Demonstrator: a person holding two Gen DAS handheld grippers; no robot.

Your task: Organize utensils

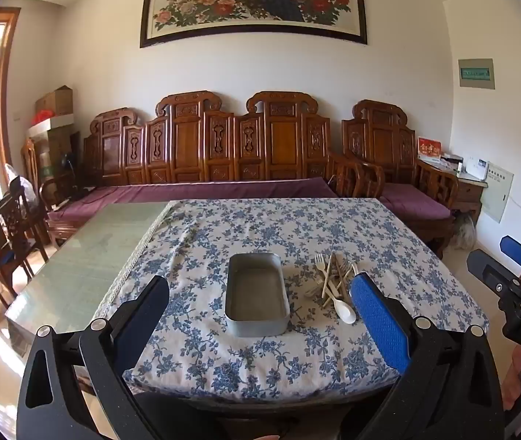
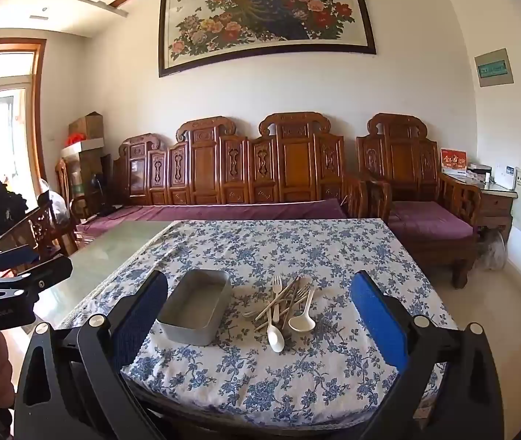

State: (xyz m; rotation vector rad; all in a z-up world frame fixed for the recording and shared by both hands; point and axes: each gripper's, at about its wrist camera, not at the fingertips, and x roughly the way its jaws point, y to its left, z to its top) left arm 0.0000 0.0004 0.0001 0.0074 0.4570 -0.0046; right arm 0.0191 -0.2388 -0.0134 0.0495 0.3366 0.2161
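Utensils (image 2: pixel 284 304), pale forks and spoons, lie in a loose heap on the flowered cloth (image 2: pixel 297 374) of the desk, just right of an empty grey metal tray (image 1: pixel 257 293). Left claw (image 1: pixel 260 315) and right claw (image 2: pixel 260 315) both hover above the near edge, spread wide, holding nothing.

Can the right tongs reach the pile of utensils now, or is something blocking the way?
Probably yes. The right tongs stand open, aimed at the utensil pile, with only bare tablecloth between. The metal tin sits beside the pile.
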